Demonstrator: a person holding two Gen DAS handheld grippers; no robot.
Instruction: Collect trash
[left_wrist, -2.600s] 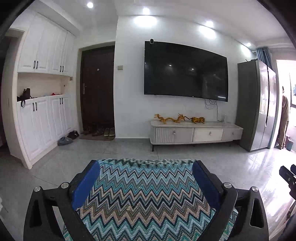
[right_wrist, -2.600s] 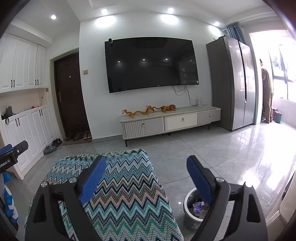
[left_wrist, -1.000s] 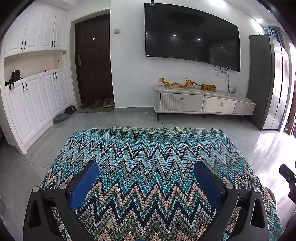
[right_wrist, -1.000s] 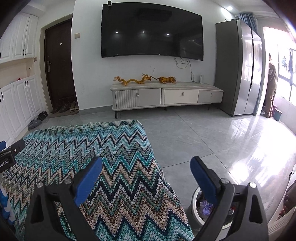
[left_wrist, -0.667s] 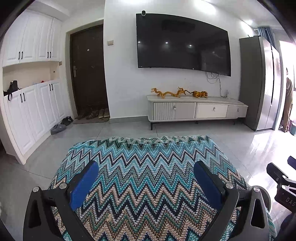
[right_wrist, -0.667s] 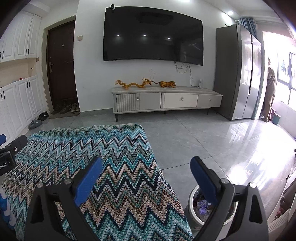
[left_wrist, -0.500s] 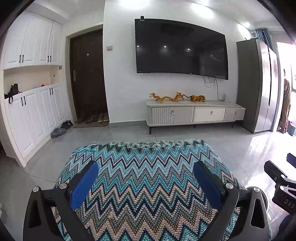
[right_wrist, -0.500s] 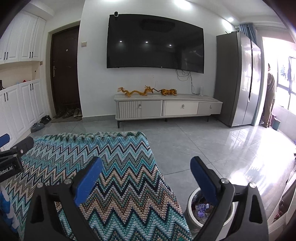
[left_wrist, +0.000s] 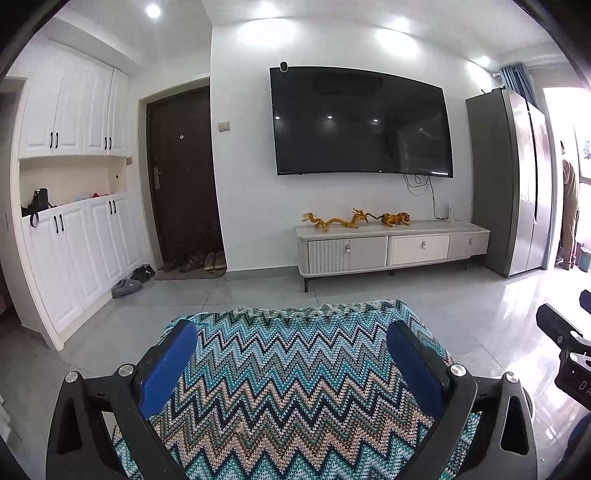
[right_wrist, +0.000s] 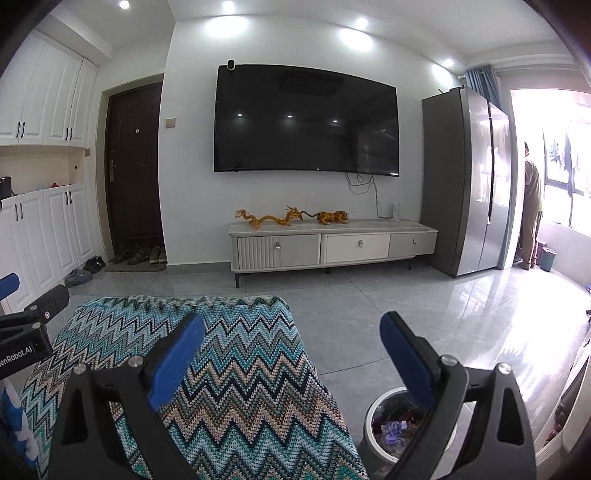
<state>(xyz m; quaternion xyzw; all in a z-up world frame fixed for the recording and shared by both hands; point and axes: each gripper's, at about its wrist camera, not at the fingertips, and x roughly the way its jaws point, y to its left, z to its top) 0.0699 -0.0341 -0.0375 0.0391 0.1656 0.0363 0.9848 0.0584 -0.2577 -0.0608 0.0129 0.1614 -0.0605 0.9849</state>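
The left gripper (left_wrist: 291, 363) is spread wide with nothing between its blue pads (left_wrist: 168, 363), and the right gripper (right_wrist: 291, 354) is likewise wide apart and empty, so neither carries any trash. Both hang above a zigzag-patterned knitted cloth (right_wrist: 236, 373) covering what seems to be a low table or stool; the part of the cloth in view is bare, with no wrapper or scrap on it. Just beside the cloth's right edge, on the tiled floor (right_wrist: 369, 314), stands a round bin (right_wrist: 373, 435), partly hidden behind the right gripper's finger, with purple and dark scraps already lying inside. Further out are a white TV cabinet (right_wrist: 332, 247) under a wall-mounted television (right_wrist: 306, 122), shoes by the door, and a person (right_wrist: 532, 206) standing well apart near the bright doorway. Judging from this, some trash already sits in the bin, yet no loose piece shows within reach, so I cannot tell whether collecting is nearly finished or more lies out of view.
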